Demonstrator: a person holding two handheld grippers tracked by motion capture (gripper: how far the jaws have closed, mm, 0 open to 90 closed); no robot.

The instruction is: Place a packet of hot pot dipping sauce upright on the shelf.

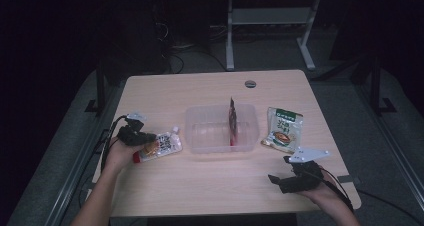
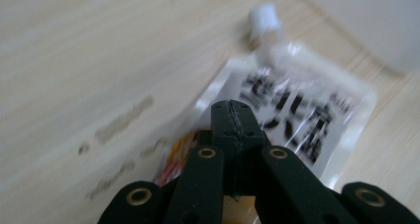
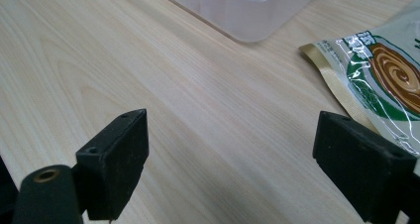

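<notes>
At the left edge of the desk (image 1: pixel 210 186), the left gripper (image 1: pixel 145 138) has its fingers (image 2: pixel 232 120) pressed together on the bottom edge of a spouted pouch (image 1: pixel 162 144), pinching the thin foil there while the white cap points toward the far side. Holding it by that flat seam seems sensible: the pouch is limp, and the seam gives the fingers something thin to clamp. The pouch lies just left of the clear plastic bin (image 1: pixel 197 136), which stands at the middle of the desk, so a short carry would probably bring it over the rim. One red packet (image 1: pixel 232 120) already stands on edge inside the bin. A green soup packet (image 1: pixel 284 128) lies flat just to the right of the bin. Near the front right corner, the right gripper (image 1: pixel 280 171) rests low with its fingers (image 3: pixel 116 159) spread wide and nothing between them, aimed toward the green packet's corner, likely waiting its turn.
</notes>
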